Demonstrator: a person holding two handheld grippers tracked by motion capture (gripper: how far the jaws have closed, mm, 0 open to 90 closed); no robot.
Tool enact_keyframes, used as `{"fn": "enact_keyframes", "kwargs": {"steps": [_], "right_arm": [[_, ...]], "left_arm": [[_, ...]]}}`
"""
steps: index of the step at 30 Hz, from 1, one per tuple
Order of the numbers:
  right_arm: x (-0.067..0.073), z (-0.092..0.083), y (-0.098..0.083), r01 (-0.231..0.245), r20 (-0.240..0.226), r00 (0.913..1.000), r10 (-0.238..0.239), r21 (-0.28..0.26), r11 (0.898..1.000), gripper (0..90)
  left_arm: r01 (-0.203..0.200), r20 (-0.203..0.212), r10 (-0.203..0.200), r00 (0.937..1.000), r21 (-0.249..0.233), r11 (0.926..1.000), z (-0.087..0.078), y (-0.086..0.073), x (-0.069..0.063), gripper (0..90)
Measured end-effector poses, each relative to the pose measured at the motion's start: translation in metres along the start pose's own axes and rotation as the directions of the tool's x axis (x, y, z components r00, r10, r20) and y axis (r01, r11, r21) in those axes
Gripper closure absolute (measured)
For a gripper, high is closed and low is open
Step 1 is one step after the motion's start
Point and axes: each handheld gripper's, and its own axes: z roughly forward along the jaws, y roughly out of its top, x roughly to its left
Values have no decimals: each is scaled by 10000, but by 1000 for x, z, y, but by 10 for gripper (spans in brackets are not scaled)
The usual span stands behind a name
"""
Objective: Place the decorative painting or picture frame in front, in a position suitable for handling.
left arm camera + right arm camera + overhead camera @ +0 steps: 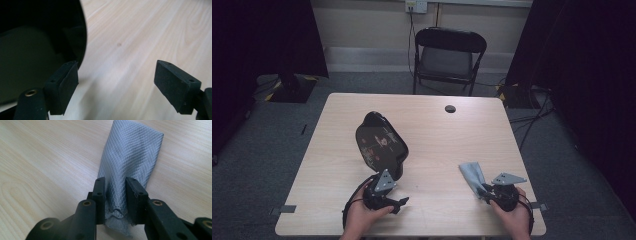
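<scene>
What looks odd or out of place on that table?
Little stands out. The black mirror stands tilted on the table, leaning by the open left tongs rather than lying flat. The grey cloth is bunched where the right tongs pinch it. Nothing looks spilled or broken.

Wood table (pixel 437 135) w/ black mirror (pixel 379 142) & grey cloth (pixel 473 174).

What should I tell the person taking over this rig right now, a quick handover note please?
Left gripper: open, jaws wide apart, beside the glossy black car side mirror, not gripping it.
Right gripper: shut on the grey woven microfibre cloth, which lies on the light wooden table near its front right.
Mirror stands left of centre, cloth apart from it.
Done: cloth picked up.
Left, probably: steady the mirror, bring the cloth over and wipe the glass.
</scene>
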Motion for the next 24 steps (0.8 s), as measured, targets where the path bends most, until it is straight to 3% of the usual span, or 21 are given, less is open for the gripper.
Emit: {"fn": "enact_keyframes", "kwargs": {"steps": [3,13,18,24], "right_arm": [[1,-1,-1,15,4,10000,-15,1,10000,709],[1,-2,-2,52,-5,10000,-52,-25,10000,709],[1,-1,-2,48,-31,10000,-48,7,10000,709],[1,-1,-3,31,-43,10000,-31,-28,10000,709]], "left_arm": [[62,-89,-62,9999,30,10000,16,12,9,186],[191,-123,-187,9997,333,9993,35,21,25,195],[304,-49,-303,9995,328,9990,27,12,22,196],[427,-29,-426,9991,347,9985,3,-4,21,197]]}}
